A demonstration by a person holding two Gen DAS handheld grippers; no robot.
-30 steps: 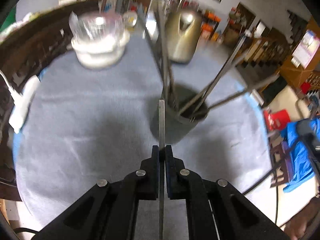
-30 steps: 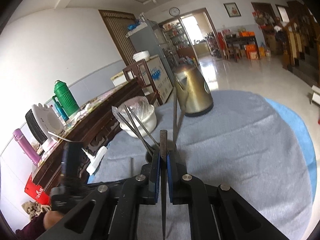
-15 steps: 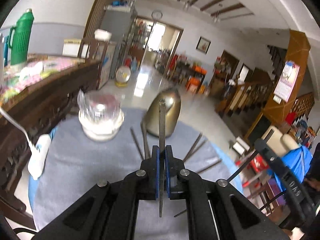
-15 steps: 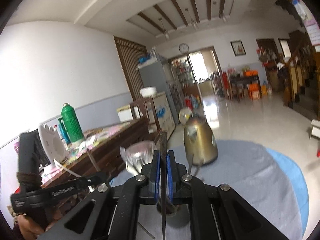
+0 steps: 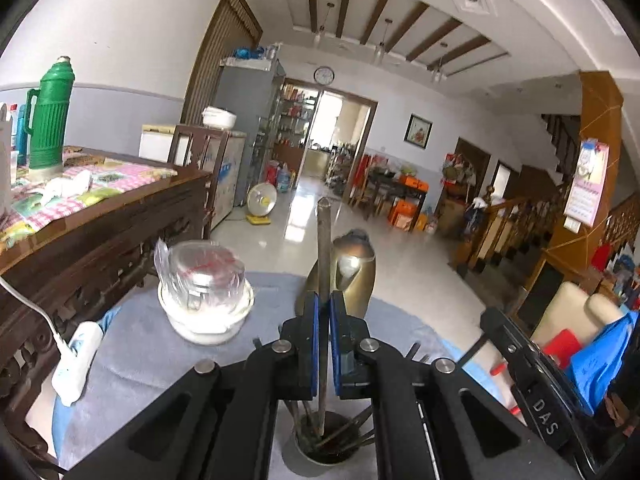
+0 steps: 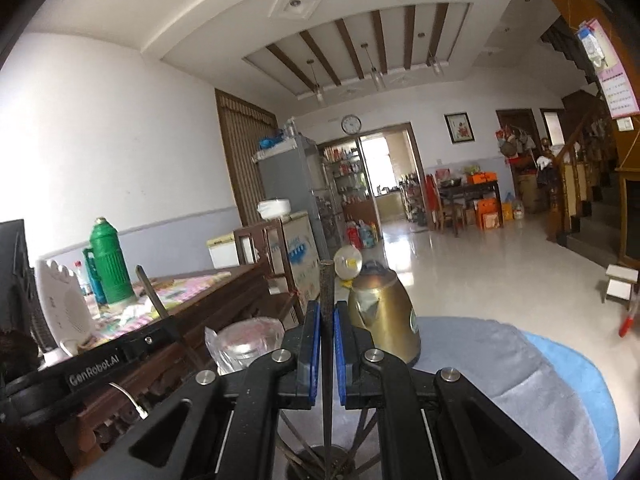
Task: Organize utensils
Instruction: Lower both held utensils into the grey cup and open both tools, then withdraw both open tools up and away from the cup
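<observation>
My left wrist cam sits just behind my left gripper (image 5: pixel 323 312), looking fwd along its fingers, roughly level across the table (image 5: pixel 140 352) & down the room; the utensil cup (image 5: pixel 324 446) shows at the bottom edge, close under the lens. My right wrist cam does the same behind my right gripper (image 6: pixel 327 320), pitched a bit higher, more ceiling. Both views share the gold kettle (image 5: pixel 354 276) (image 6: pixel 384 320), wrapped bowl (image 5: pixel 206 304) (image 6: pixel 248 340), green thermos (image 5: pixel 50 116) (image 6: pixel 110 260), wall clock (image 5: pixel 323 75) (image 6: pixel 351 123) & doorway. Each cam catches the other gripper at its edge.
</observation>
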